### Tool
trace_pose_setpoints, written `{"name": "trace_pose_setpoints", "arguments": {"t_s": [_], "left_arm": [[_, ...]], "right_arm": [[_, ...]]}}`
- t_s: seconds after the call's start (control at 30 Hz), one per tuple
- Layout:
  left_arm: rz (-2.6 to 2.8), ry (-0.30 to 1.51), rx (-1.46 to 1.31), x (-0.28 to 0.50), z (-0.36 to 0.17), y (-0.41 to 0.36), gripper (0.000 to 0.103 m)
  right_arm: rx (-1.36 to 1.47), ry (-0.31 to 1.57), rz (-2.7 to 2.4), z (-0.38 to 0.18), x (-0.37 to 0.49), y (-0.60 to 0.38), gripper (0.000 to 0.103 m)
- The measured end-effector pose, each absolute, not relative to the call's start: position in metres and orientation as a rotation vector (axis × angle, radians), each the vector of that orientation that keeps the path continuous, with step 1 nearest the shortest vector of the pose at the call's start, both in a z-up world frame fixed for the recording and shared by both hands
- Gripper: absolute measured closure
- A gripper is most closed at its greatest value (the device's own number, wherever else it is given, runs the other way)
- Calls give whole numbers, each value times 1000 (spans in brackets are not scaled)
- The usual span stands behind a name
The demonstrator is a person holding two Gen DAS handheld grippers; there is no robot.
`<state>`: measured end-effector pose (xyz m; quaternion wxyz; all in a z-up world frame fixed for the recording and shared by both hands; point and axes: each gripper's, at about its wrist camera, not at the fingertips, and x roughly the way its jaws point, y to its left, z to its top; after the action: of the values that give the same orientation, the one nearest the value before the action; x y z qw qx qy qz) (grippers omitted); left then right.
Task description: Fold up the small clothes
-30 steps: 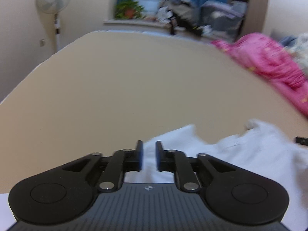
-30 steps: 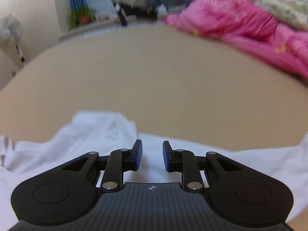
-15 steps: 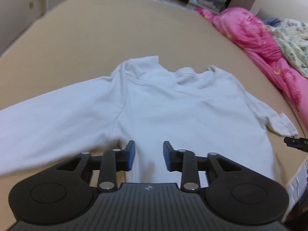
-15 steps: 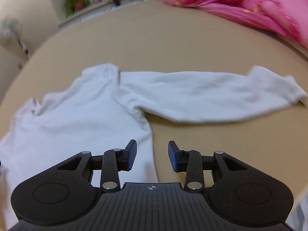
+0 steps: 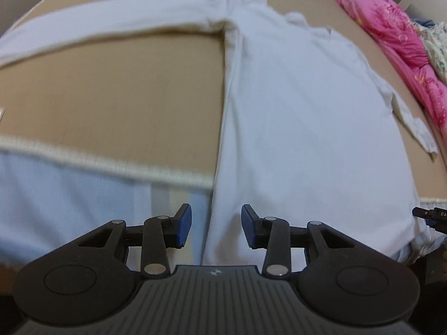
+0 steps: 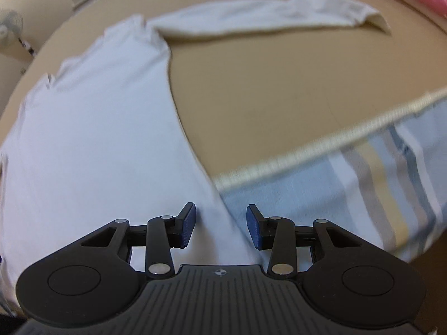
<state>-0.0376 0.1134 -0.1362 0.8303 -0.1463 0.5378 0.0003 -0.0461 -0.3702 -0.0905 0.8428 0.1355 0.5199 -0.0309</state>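
Left wrist view: white long-sleeved shirt (image 5: 301, 106) flat, sleeves outspread.

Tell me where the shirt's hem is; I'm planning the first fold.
The white shirt lies flat on the tan surface; in both views its hem runs under the open left gripper and right gripper.

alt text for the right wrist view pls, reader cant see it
The right gripper, jaws open and empty, hovers over the bottom right corner of a white long-sleeved shirt spread flat on a tan surface. One sleeve stretches out sideways; a striped cloth lies at right.
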Motion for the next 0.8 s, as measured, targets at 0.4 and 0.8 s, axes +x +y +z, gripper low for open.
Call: {"name": "trace_pose_setpoints", "arguments": {"t_s": [0.4, 0.8], "left_arm": [[55, 1026, -307, -86, -95, 131, 101], [-94, 954, -252, -73, -88, 93, 68]], "right_arm": [[393, 955, -42, -54, -85, -378, 98], [279, 886, -27, -55, -80, -355, 64]]}}
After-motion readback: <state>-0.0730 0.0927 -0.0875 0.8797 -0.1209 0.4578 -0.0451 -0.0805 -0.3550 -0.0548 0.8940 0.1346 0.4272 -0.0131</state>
